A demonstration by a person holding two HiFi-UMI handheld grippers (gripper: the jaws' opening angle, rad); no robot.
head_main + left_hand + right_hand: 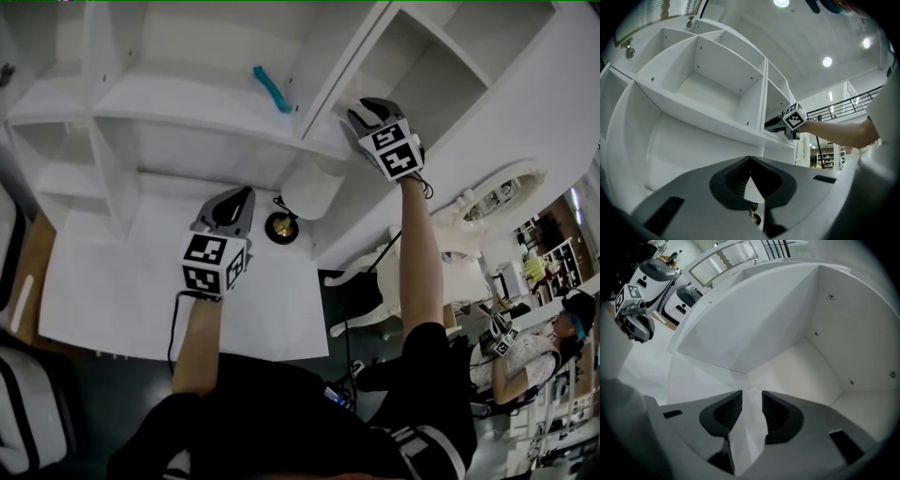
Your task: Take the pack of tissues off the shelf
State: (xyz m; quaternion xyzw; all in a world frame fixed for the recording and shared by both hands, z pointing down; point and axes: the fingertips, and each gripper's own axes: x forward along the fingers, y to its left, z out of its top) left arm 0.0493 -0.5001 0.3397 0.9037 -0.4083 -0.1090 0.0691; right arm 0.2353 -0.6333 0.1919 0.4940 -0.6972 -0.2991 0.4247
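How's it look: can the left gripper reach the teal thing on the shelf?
Probably yes. The teal thing lies uncovered on a shelf board, and nothing stands between it and the left gripper lower down. Its jaws are shut, so they would need opening first.

A white shelf unit (pixel 187 103) carries a teal object (pixel 272 89) on one board. Below it, a white table (pixel 122 281) bears a small round dark-and-gold thing (pixel 281 227).
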